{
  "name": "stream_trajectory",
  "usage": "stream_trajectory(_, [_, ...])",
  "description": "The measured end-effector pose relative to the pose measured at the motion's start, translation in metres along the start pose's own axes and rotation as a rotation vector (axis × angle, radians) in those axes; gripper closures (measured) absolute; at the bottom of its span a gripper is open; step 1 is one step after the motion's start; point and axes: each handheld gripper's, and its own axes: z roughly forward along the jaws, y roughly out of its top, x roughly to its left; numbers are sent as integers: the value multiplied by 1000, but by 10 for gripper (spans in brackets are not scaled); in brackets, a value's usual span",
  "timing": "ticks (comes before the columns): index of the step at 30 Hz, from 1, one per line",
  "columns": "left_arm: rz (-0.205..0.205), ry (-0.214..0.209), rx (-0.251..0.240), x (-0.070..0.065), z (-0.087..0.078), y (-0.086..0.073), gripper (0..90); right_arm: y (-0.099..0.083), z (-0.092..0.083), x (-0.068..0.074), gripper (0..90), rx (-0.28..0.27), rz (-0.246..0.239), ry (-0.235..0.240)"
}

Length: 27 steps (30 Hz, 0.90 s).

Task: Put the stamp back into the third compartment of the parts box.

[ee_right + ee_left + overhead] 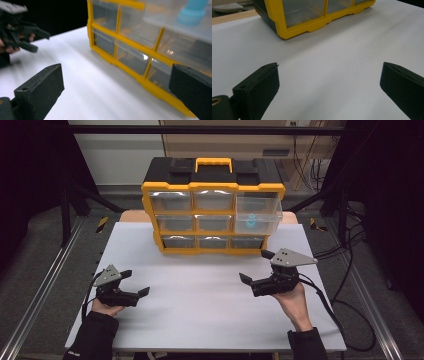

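– White matte tabletop (200, 315) first: seeing just one yellow-and-black plastic drawer cabinet (212, 182) standing at the far edge, with dark room all round. Guessing how far along?

– Calling it early-to-middle. Counting nine clear plastic drawers in three rows of three. Seeing eight sitting flush and one, the clear top-right drawer (257, 215), sticking out toward the person. Spotting one pale blue rounded plastic piece (251, 220) lying inside it, too blurry for naming.

– And the claws?

– Counting two. Seeing the left gripper (140, 281) low over bare table near the person's edge, well apart from the cabinet, jaws spread wide and holding nothing. Seeing the right gripper (253, 265) just in front of the cabinet's bottom-right corner, below that pulled-out drawer, jaws also gaping, gripping nothing and touching nothing.

– So what's remaining?

– Judging the drawer-opening as done. Guessing at either lifting the blue piece out or pushing the drawer shut as the bit left, with nothing being grabbed yet. Also counting one yellow carry handle (213, 164) on top and two black latches beside it.
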Motion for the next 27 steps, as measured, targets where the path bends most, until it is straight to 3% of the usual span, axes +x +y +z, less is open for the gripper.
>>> stream_trajectory(8, [1, -3, -2, -1, 0, 0, 21, -30, 6, -7, 1, -18, 26, -4])
stream_trajectory(14, [2, -5, -1, -1, 1, 0, 21, -56, 4, -18, 1, -30, 76, 1])
stream_trajectory(27, [11, -8, -4, -3, 2, -1, 21, -97, 0, -35, 1, -58, 127, 6])
